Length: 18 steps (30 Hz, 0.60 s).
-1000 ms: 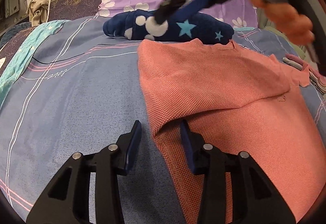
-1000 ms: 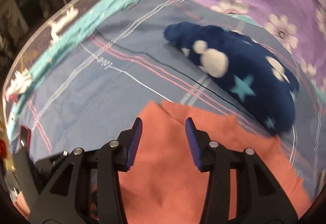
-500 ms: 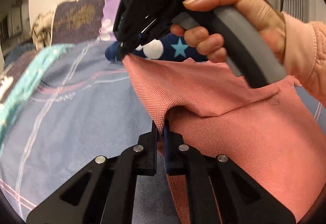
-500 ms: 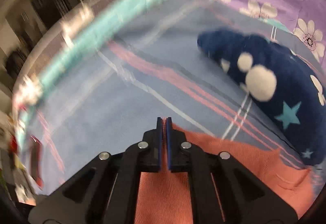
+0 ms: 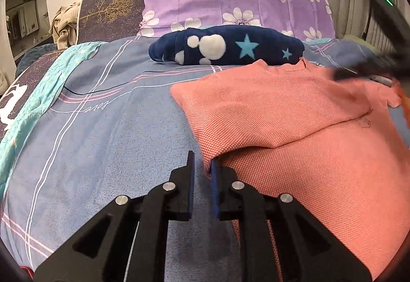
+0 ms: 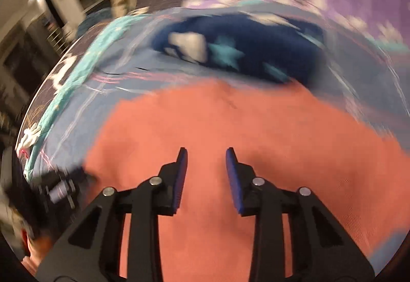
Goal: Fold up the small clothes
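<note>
Left gripper (image 5: pixel 202 166) released, jaws parted beside folded shirt (image 5: pixel 294 128) edge; right gripper (image 6: pixel 206 161) released above shirt on bed (image 5: pixel 102 128).

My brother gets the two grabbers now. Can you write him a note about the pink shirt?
Left gripper: jaws slightly apart, at the fold edge of the pink shirt, holding nothing.
Right gripper: open, above the shirt, empty; that view is blurred.
The shirt lies on the blue bedsheet with one side folded over. The navy star garment sits folded behind it.
Done: first fold.
Left: probably the other side, then folding it in half.
</note>
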{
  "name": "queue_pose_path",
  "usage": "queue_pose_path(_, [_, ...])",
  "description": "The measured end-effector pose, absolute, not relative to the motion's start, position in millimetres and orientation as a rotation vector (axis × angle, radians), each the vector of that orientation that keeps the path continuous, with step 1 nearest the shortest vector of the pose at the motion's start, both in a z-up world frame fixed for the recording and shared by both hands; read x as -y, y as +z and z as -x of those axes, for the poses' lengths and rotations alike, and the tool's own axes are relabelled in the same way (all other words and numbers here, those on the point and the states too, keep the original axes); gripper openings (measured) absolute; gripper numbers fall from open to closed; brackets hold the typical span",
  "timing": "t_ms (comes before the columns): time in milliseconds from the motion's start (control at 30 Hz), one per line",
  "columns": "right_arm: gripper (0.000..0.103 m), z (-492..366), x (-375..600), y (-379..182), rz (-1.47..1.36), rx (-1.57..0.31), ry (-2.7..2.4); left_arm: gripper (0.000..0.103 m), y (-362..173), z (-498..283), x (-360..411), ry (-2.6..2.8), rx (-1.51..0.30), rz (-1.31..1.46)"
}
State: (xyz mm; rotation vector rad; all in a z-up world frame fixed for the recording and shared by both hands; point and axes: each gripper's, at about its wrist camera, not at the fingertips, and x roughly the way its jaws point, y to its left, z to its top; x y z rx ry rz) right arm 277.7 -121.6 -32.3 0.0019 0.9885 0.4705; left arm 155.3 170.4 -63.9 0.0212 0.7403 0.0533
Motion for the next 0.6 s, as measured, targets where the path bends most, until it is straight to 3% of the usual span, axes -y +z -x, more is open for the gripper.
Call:
queue_pose_path(167, [0.033, -272, 228, -50, -0.185, -1.038, 0.275, 0.017, -71, -164, -168, 0.076, -0.788, -0.073])
queue_pose_path(267, [0.044, -279, 233, -60, -0.245, -1.072, 0.327, 0.019, -74, -166, -164, 0.096, -0.806, -0.108])
queue_pose_path(367, [0.045, -289, 210, -66, -0.188, -1.062, 0.368, 0.026, -75, -165, -159, 0.136, -0.811, -0.149])
queue_pose_path(433, [0.005, -293, 195, -69, -0.119, -1.064, 0.367, 0.027, -75, -167, -158, 0.146, -0.815, -0.168])
queue_pose_path(533, [0.004, -284, 194, -53, -0.109, -0.992, 0.335, 0.028, -70, -162, -163, 0.125, -0.799, -0.142])
queue_pose_path(600, [0.004, -277, 206, -40, -0.076, -0.935, 0.305, 0.037, -60, -149, -168, 0.066, -0.788, -0.105])
